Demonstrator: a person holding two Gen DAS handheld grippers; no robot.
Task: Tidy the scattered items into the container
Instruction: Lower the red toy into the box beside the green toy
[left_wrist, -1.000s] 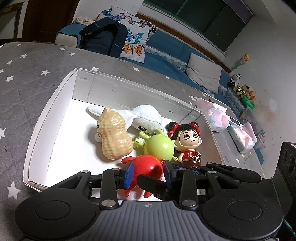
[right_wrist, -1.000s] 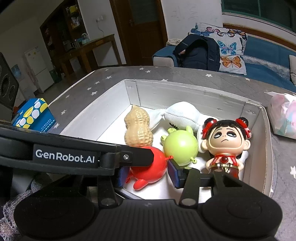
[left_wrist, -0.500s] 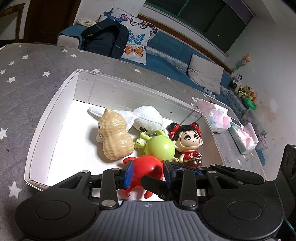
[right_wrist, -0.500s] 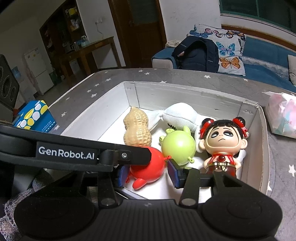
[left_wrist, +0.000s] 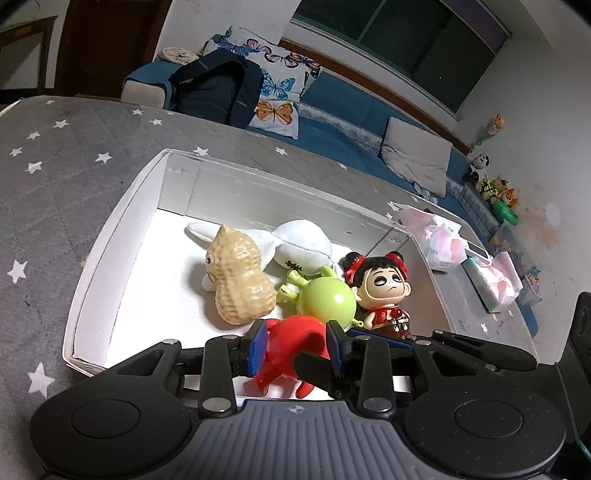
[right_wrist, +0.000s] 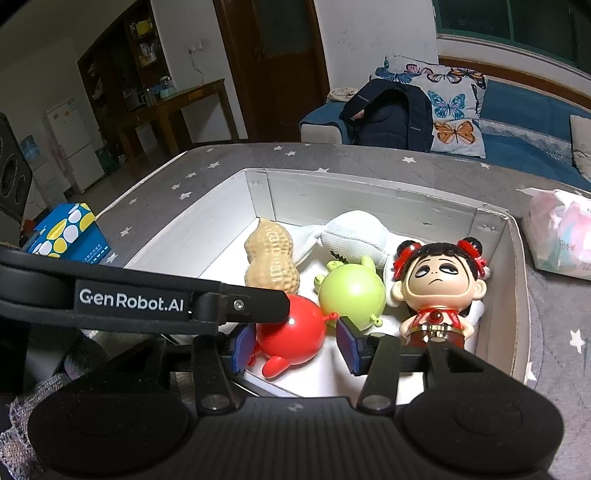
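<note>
One red toy (right_wrist: 291, 330) lies between right tool (right_wrist: 295, 345) pads.

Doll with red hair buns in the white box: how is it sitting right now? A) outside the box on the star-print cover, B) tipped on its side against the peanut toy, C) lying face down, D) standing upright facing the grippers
D: the doll stands upright inside the white box, face toward both cameras, beside the green round toy.
</note>
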